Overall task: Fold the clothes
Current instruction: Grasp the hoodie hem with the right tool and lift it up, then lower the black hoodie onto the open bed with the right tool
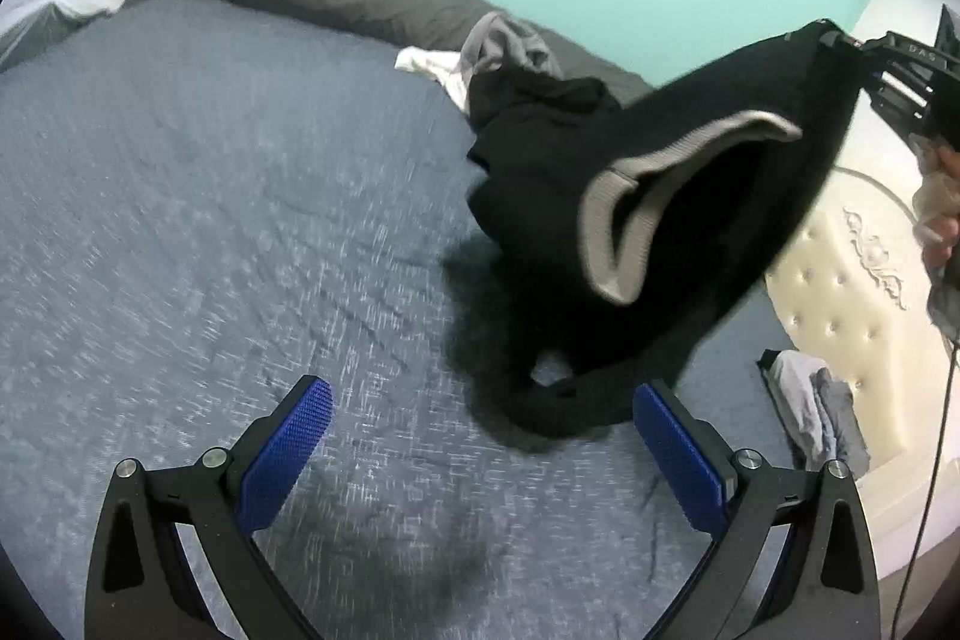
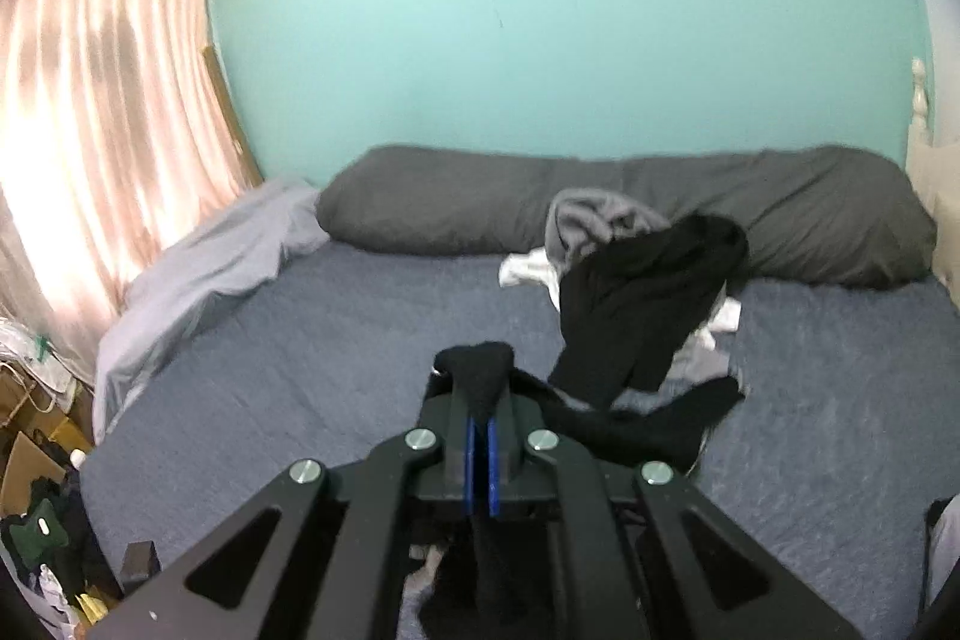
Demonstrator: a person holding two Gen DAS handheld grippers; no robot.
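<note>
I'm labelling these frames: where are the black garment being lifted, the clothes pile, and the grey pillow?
black garment point(image 1: 708, 244), left wrist view, body below grey collar
clothes pile point(image 2: 636, 292), right wrist view, black top layer
grey pillow point(image 2: 444, 196), right wrist view, left half

My right gripper hides the lower run of the black garment I pinch; from my right wrist only a dark bunch shows past my fingertips. From my left wrist the garment smears with motion, its bottom end melting into shadow on the bed. The clothes pile is too tangled to sort into pieces. The headboard is cut by the frame edge. My right hand is half out of frame.
</note>
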